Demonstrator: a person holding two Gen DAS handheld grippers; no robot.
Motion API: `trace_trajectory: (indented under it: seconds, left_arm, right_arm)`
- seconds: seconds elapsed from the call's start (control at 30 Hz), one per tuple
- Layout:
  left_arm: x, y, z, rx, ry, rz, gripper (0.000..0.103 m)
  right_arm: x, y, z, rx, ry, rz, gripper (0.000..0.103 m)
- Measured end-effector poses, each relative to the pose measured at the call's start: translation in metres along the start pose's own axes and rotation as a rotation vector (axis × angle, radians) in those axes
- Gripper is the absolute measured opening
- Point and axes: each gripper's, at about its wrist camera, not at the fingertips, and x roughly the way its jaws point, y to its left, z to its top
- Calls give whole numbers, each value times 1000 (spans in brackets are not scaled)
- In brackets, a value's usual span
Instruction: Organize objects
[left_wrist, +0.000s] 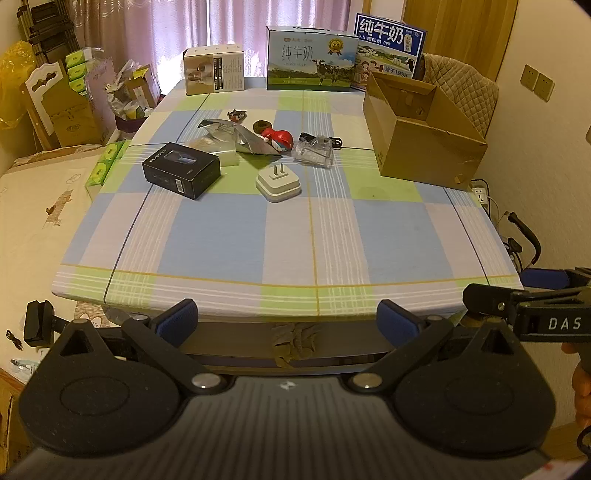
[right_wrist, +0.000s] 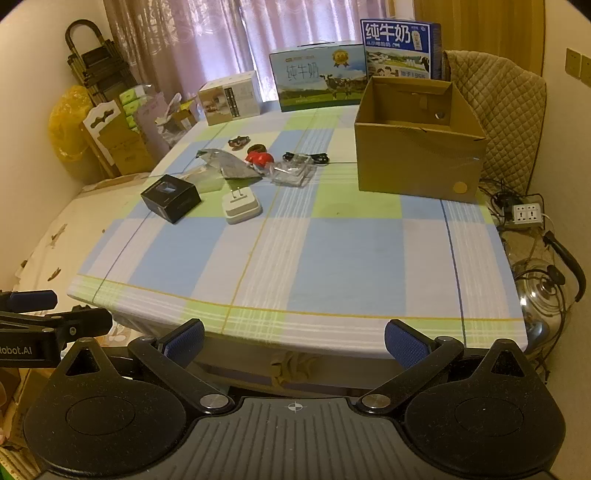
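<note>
Loose items lie mid-table: a black box (left_wrist: 181, 170) (right_wrist: 170, 198), a white plug adapter (left_wrist: 278, 182) (right_wrist: 241, 206), a red round toy (left_wrist: 280, 139) (right_wrist: 259, 158), a silver foil bag (left_wrist: 236, 136) (right_wrist: 231, 166), a clear plastic packet (left_wrist: 313, 151) (right_wrist: 291, 172), a black cable (left_wrist: 325, 140) (right_wrist: 308, 157) and a small dark trinket (left_wrist: 236, 115) (right_wrist: 238, 141). An open cardboard box (left_wrist: 421, 133) (right_wrist: 413, 147) stands at the right. My left gripper (left_wrist: 288, 322) and right gripper (right_wrist: 294, 341) hang open before the table's near edge, holding nothing.
The checked tablecloth (left_wrist: 303, 236) (right_wrist: 332, 251) has bare room in front. Milk cartons (left_wrist: 310, 59) (right_wrist: 317, 79) and a white box (left_wrist: 214, 70) (right_wrist: 231, 98) line the far edge. A padded chair (right_wrist: 506, 122), power strip (right_wrist: 524, 215) and kettle (right_wrist: 543, 295) sit right; clutter sits left.
</note>
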Motion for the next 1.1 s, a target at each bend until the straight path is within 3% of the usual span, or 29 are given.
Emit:
trace_trajectory:
  seconds: [1.1]
  left_arm:
    - [12, -12, 4, 6, 22, -7, 102]
  right_arm:
    - [1, -11, 2, 12, 15, -6, 101]
